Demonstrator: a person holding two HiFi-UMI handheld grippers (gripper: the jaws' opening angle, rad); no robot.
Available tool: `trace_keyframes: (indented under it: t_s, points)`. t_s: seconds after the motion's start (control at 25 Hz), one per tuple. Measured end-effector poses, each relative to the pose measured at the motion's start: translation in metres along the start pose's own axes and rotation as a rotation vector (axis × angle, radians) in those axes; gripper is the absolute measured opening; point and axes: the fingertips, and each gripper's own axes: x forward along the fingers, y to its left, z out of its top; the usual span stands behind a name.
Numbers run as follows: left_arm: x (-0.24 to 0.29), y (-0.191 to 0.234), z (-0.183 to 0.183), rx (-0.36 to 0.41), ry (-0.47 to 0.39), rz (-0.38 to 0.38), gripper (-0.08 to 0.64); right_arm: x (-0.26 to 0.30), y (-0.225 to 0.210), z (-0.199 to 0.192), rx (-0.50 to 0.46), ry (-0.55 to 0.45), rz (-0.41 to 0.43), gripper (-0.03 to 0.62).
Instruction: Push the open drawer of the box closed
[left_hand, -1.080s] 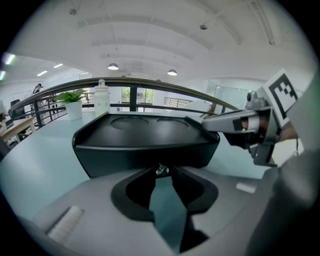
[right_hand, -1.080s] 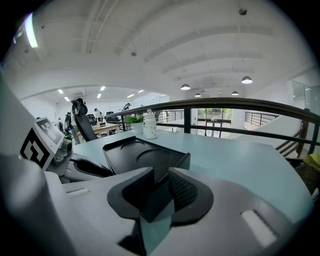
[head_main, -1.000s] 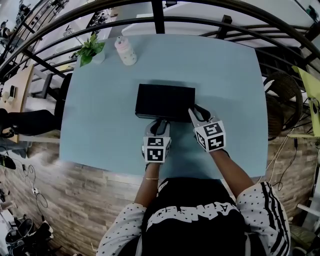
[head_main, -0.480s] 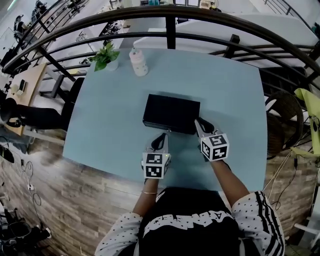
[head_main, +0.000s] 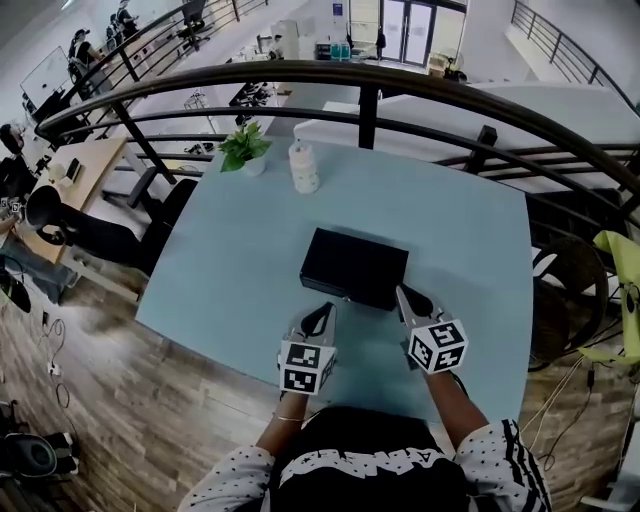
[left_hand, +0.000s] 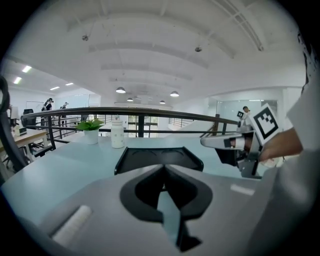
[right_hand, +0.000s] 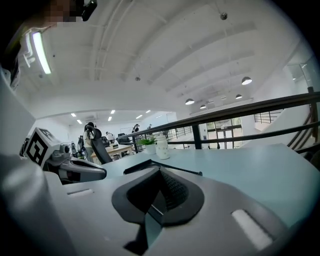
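A flat black box (head_main: 355, 268) lies mid-table on the light blue table (head_main: 220, 270). Its near face looks flush from above, with no drawer sticking out that I can see. My left gripper (head_main: 320, 316) is shut and empty, a short gap in front of the box's near edge. My right gripper (head_main: 402, 294) is also shut and empty, its tips by the box's near right corner. In the left gripper view the box (left_hand: 159, 159) sits just past the closed jaw tips, with the right gripper (left_hand: 220, 141) to the right. The right gripper view shows only the box's edge (right_hand: 150, 165).
A white bottle (head_main: 303, 167) and a small potted plant (head_main: 245, 150) stand at the table's far edge. A dark metal railing (head_main: 370, 95) curves behind the table. An office chair (head_main: 60, 225) stands on the floor at the left.
Both grippers have drawn back from the box's near face toward the person, the left one more. The head camera has tipped up, so the table sits lower in view.
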Motion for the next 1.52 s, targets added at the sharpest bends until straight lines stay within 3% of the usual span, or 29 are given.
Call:
trace_keyframes:
  t_s: [0.44,1.52]
  points:
    - [-0.021,-0.017,0.044,0.063,-0.077,-0.011,0.000,-0.030,0.014,0.027,0.021,-0.067,0.051,-0.002]
    - [-0.025,-0.019,0.036,0.049,-0.071,-0.010,0.000,-0.035,0.028,0.031,0.002,-0.074,0.073,-0.002]
